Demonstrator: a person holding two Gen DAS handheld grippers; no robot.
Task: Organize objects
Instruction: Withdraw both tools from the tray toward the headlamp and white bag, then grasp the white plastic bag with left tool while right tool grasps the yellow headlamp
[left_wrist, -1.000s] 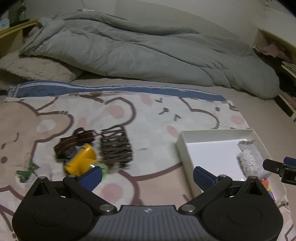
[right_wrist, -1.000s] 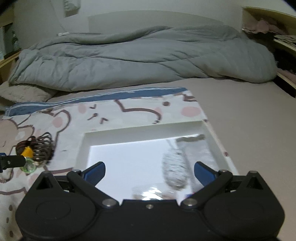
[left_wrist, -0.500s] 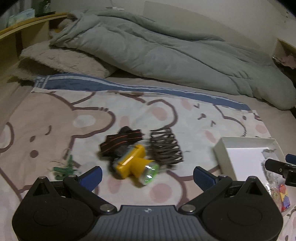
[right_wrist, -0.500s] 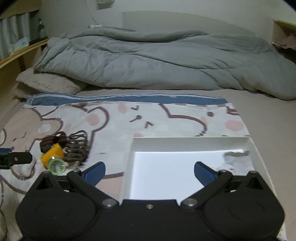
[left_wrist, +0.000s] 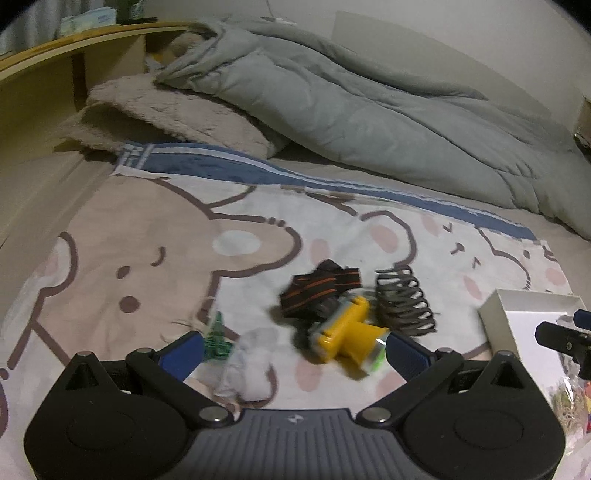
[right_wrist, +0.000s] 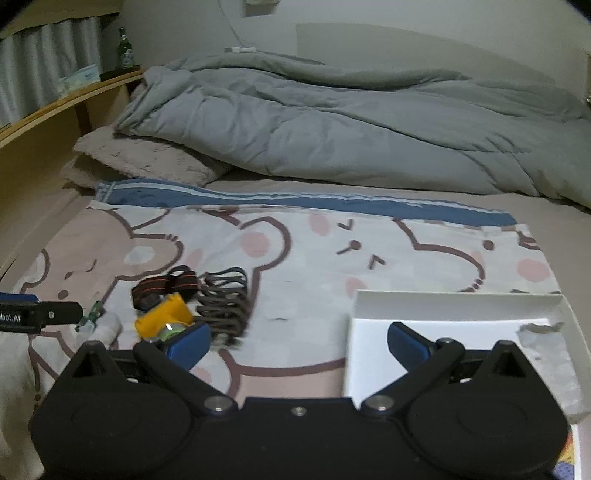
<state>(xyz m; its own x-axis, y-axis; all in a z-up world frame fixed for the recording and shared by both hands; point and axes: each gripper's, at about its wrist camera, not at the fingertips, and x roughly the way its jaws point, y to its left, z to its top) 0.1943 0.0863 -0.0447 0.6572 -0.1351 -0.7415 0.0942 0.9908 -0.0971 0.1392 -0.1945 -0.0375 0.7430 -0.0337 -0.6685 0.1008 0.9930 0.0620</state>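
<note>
With both claws spread and empty, the left claw (left_wrist: 293, 345) had swung left from the white box (left_wrist: 496, 312) to the yellow headlamp (left_wrist: 347, 334) lying loose beside it, the likely next pickup.

My left gripper (left_wrist: 293, 347) hangs spread over the clutter — a white wad (left_wrist: 249, 363) sits between its fingers, a green toy (left_wrist: 218, 338) just by the left finger, the headlamp (left_wrist: 345, 338) against the right one. The strap (left_wrist: 319, 291) and the dark coil (left_wrist: 404, 301) crowd in close behind. Beyond them the bear blanket (left_wrist: 147, 258) lies bare up to the duvet (left_wrist: 351, 118). On my right, the blanket between coil and box (right_wrist: 458, 301) is open; the box floor is bare at the left, a grey cloth (right_wrist: 554, 365) filling its right side.
</note>
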